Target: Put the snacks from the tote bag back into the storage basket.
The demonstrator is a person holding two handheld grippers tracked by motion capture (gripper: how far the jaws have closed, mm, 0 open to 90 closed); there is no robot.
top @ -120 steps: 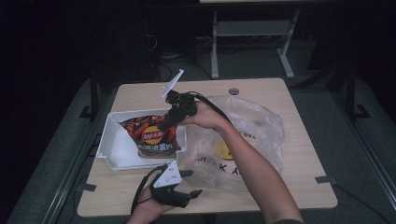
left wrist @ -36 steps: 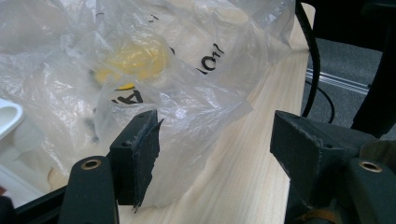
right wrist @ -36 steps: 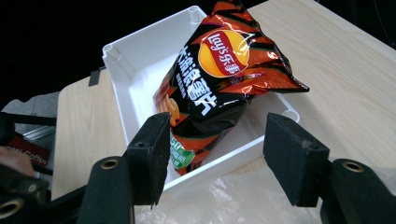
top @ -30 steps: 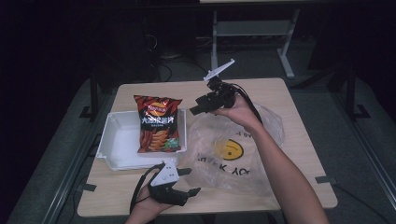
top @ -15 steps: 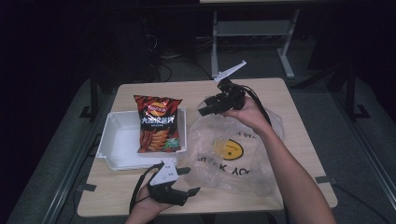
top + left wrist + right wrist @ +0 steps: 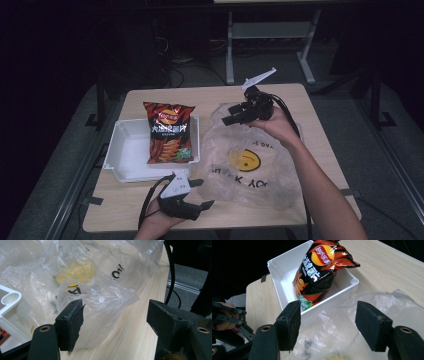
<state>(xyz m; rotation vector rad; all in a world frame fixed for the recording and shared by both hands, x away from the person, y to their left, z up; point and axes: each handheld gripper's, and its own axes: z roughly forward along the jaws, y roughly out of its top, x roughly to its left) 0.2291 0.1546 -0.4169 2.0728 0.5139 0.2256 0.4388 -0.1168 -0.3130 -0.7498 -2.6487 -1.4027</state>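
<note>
High view: chip bag (image 6: 168, 131) propped on far rim of white tray (image 6: 122, 155), plastic bag (image 6: 250, 165) just right of tray. Could tip off rim if film drags it. Wooden table (image 6: 210, 97), dark room.

Left gripper view: left gripper (image 6: 115, 322) released, jaws around bag's corner (not pinching).

Right gripper view: right gripper (image 6: 328, 322) released, empty, above film beside tray; could snag.

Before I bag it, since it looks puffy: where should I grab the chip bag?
Grip the flat crimped top seam of the chip bag, coming from the table's far side. That end overhangs the white tray's far rim, so jaws can close there without squeezing the puffy middle.
</note>
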